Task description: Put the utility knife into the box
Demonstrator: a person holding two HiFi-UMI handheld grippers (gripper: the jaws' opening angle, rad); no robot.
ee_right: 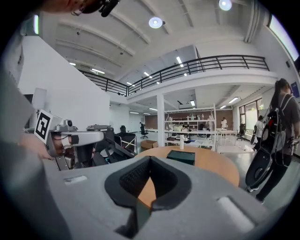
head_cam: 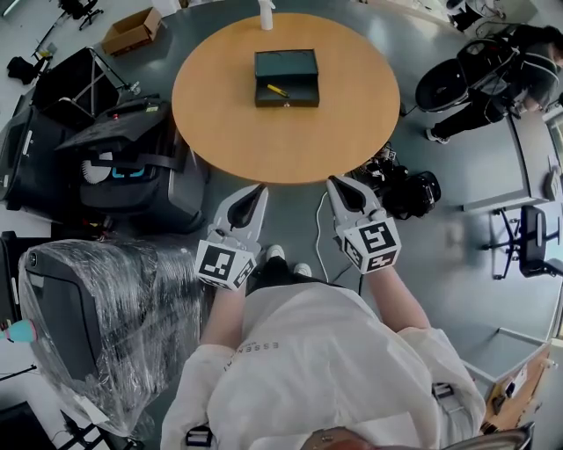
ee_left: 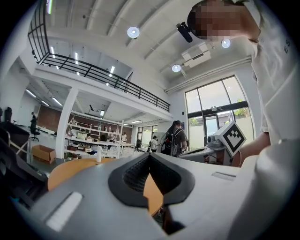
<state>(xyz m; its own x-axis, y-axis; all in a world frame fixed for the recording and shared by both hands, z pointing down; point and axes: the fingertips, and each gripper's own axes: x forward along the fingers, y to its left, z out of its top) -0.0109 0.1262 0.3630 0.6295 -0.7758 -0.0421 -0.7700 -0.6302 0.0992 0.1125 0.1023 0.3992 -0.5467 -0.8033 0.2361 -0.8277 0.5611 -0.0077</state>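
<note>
Holding both tools in near your body, you have the left gripper (head_cam: 259, 190) and the right gripper (head_cam: 334, 182) pinched together at the tips, with nothing between them. Ahead, the utility knife (head_cam: 278, 90) appears to lie inside the open box (head_cam: 287, 97) on the round table (head_cam: 220, 132), so the placing looks done. The table's near edge sits just past your jaw tips. Bare wood surrounds the box, and black cases (head_cam: 132, 167) crowd the floor to your left.

Round wooden table (head_cam: 264, 132) carries a white bottle (head_cam: 266, 15) upright at its far edge; on floor: open cardboard carton (head_cam: 132, 31) far left, black equipment case (head_cam: 132, 167) beside table's left edge, plastic-wrapped unit (head_cam: 97, 325) nearer.
</note>
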